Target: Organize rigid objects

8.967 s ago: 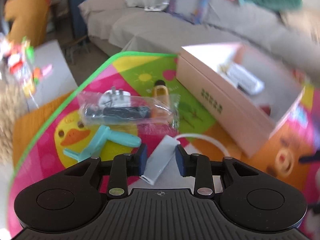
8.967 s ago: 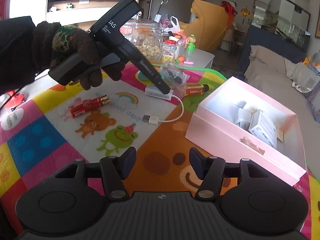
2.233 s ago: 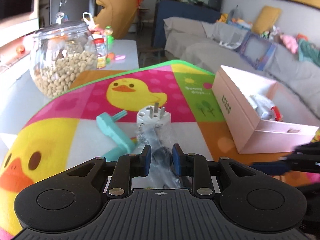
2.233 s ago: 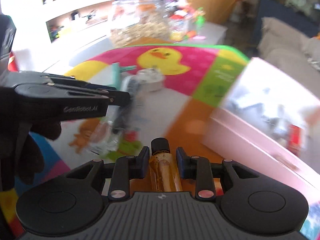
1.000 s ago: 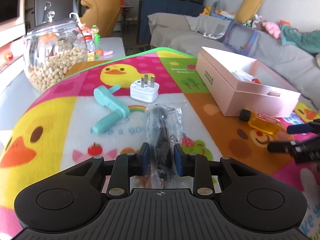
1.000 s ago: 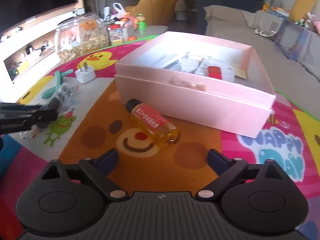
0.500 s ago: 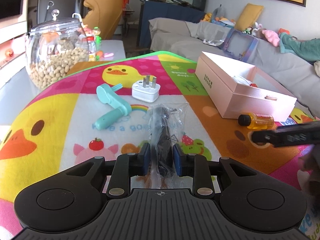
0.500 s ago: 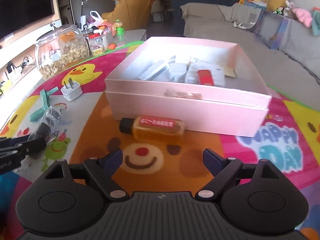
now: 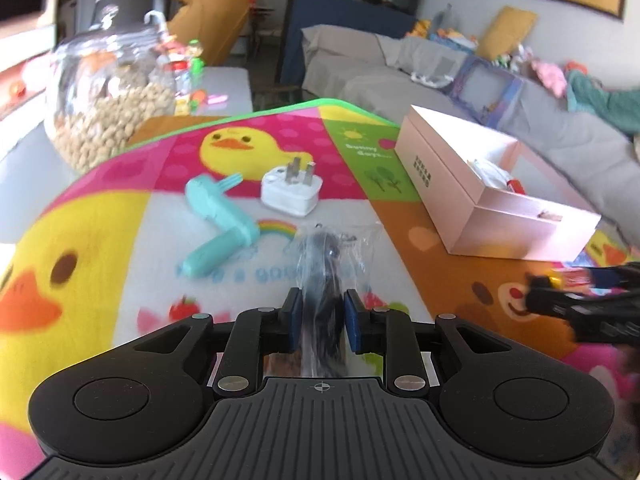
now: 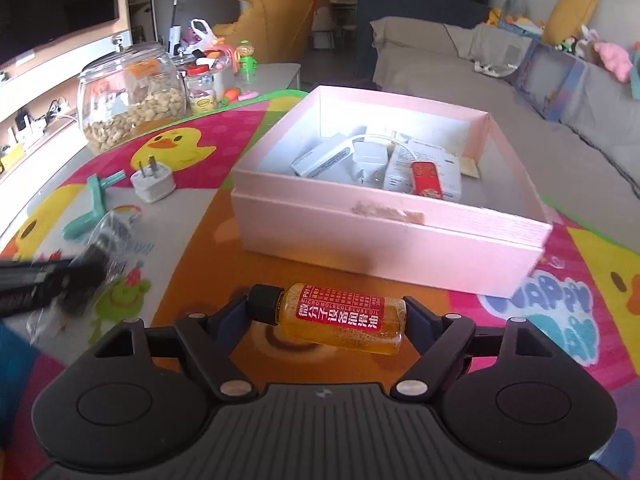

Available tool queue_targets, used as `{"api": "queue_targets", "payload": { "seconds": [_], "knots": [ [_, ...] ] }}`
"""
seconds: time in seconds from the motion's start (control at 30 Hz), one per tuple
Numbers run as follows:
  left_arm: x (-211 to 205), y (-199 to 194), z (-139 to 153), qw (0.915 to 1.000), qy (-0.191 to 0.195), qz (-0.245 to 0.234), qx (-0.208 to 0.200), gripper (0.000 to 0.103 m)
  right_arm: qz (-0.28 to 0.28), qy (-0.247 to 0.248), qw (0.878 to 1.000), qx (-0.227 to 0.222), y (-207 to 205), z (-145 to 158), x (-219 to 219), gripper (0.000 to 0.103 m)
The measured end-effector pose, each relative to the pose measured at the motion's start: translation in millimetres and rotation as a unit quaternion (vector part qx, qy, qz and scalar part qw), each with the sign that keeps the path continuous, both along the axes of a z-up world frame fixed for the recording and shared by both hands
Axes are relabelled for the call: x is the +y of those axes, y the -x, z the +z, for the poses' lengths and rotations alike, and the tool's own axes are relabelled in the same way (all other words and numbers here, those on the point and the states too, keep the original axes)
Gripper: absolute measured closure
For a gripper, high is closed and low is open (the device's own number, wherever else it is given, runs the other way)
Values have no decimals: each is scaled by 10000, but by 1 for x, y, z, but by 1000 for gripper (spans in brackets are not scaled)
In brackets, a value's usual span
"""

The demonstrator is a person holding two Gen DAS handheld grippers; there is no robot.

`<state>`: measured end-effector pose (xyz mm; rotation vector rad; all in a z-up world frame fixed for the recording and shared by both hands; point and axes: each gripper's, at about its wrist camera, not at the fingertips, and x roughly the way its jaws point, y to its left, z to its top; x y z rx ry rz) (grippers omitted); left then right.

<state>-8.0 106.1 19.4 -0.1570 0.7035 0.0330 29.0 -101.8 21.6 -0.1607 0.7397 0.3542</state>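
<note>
Left hand-held gripper (image 9: 319,322) clenched on bagged black part (image 9: 324,268) over the mat; right hand-held gripper (image 10: 328,322) closing lengthwise around oil bottle (image 10: 334,316) lying before the pink box (image 10: 384,236), pads not clearly pressing — risk: round bottle squirts out endwise.

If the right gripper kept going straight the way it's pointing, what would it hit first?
The oil bottle, lying crosswise between the closing jaws of the right gripper. Past it, probably the near wall of the pink box, though depth is hard to judge.

Grey sofa (image 10: 460,56), yellow armchair (image 10: 272,8) — daylit room.
</note>
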Motion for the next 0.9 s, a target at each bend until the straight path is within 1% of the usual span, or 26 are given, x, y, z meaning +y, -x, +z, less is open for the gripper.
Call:
{"api": "queue_targets", "payload": {
  "seconds": [0.07,0.1,0.17,0.23,0.33,0.47,0.53,0.63,0.7,0.77,0.83,0.87,0.9],
  "knots": [
    [-5,-12,-1,9996,-265,-59,61,77,-42,-7,10000,-51,8,4,-11,22],
    [-6,-16,-1,9994,-330,-72,90,78,-73,-26,9999,-75,12,6,-18,22],
    [-7,-20,2,9993,-305,-161,128,80,-128,-70,9998,-156,18,10,-29,22],
    [-10,-16,4,9988,-267,-373,152,80,-152,-89,9994,-287,26,14,-38,22],
    [-23,3,10,9952,-578,-765,178,80,-149,-80,9986,-502,38,18,-48,22],
    [-42,39,26,9876,-660,-1399,283,80,-163,-124,9975,-671,49,23,-58,22],
    [-52,54,40,9832,-703,-1668,223,80,-176,-227,9972,-687,54,25,-64,22],
    [-67,61,69,9783,-737,-1936,-42,80,-153,-355,9964,-760,64,30,-71,22],
    [-76,55,91,9754,-806,-2030,-315,80,-126,-386,9953,-874,72,33,-75,22],
    [-87,40,112,9724,-938,-2037,-637,80,-100,-366,9943,-992,79,34,-76,22],
    [-97,20,131,9707,-991,-1951,-989,80,-103,-330,9938,-1060,81,33,-76,22],
    [-102,9,140,9705,-956,-1888,-1153,80,-115,-330,9937,-1069,81,33,-77,22],
    [-105,-4,147,9711,-823,-1819,-1306,80,-123,-340,9936,-1073,81,33,-78,22]
  ]
}}
